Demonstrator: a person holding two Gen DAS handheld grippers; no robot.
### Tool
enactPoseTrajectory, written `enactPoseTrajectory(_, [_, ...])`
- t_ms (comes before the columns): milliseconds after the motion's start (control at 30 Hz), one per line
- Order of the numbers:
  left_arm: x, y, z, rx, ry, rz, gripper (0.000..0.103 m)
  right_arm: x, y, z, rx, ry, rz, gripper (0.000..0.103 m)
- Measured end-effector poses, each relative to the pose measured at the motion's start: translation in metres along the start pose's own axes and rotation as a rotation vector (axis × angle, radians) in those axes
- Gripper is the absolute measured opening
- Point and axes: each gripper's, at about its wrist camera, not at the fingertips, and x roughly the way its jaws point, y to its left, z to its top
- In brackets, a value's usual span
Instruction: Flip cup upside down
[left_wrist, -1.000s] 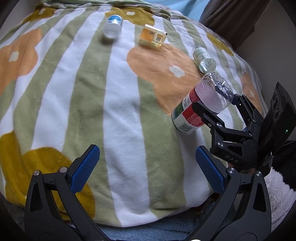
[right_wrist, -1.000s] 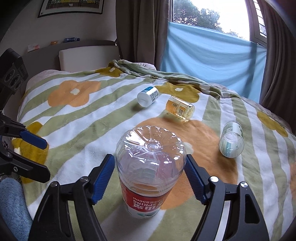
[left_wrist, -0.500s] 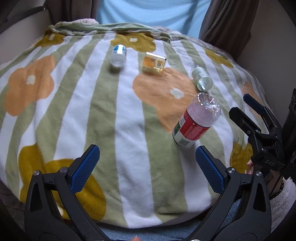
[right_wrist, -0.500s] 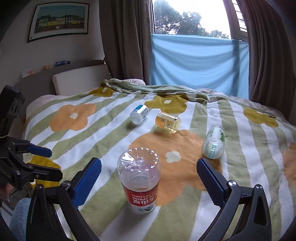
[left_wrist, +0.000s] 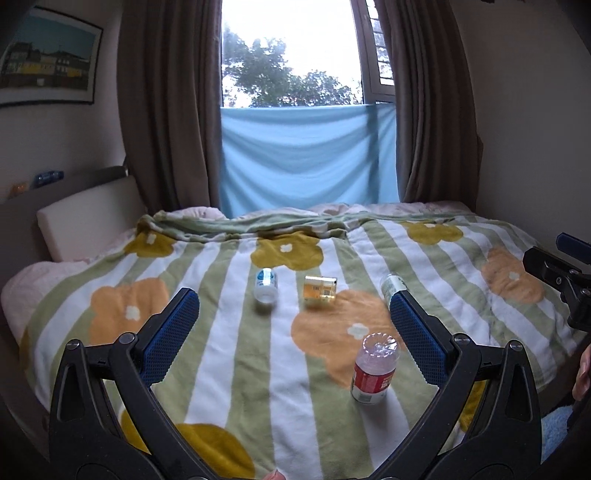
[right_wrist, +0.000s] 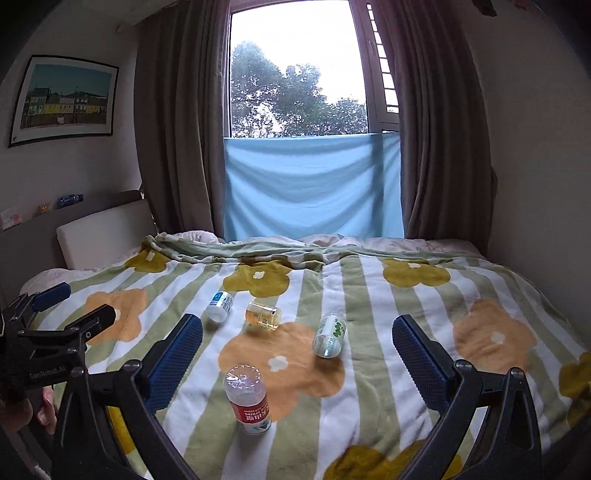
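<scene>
Inverted cup (right_wrist: 246, 399), red label "SPRING 550ml"; left claw (left_wrist: 291, 334) and right claw (right_wrist: 297, 363) apart, unladen.

cup (right_wrist: 248, 399) on bed (right_wrist: 369, 295) (three containers (right_wrist: 263, 314) behind)

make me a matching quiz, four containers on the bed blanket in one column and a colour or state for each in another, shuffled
Column one:
1. red-label bottle
2. blue-label container
3. amber container
4. green-print container

Column two:
A. lies on its side, nearest the headboard side
B. stands base up on the blanket
C. lies rightmost of the four
D. holds a yellowish tint, in the middle of the far row

Pairs: 1-B, 2-A, 3-D, 4-C
</scene>
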Motion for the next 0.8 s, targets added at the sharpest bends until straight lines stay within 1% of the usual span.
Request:
enactPoseTrajectory(100, [-0.014,-0.002,-0.007,-0.013,-0.033,-0.007,0.103,-0.009,-0.001,-0.008,-0.007,-0.01,-0.06,0.103])
enactPoseTrajectory(167, [-0.021,-0.004,-0.012,-0.012,-0.055,-0.008,0.103,-0.013,0.001,-0.014,-0.014,-0.023,-0.082,0.103])
enactPoseTrajectory(267, [-0.028,-0.007,-0.015,-0.005,-0.073,-0.006,0.103,-0.018,0.003,-0.018,-0.01,-0.04,-0.075,0.103])
enactPoseTrajectory(467, [-0.039,-0.006,-0.014,-0.025,-0.104,-0.016,0.103,-0.028,0.009,-0.012,-0.041,-0.09,-0.109,0.103])
enactPoseTrajectory(800, [-0.043,-0.005,-0.011,-0.042,-0.13,-0.025,0.103,-0.028,0.011,-0.011,-0.039,-0.093,-0.113,0.103])
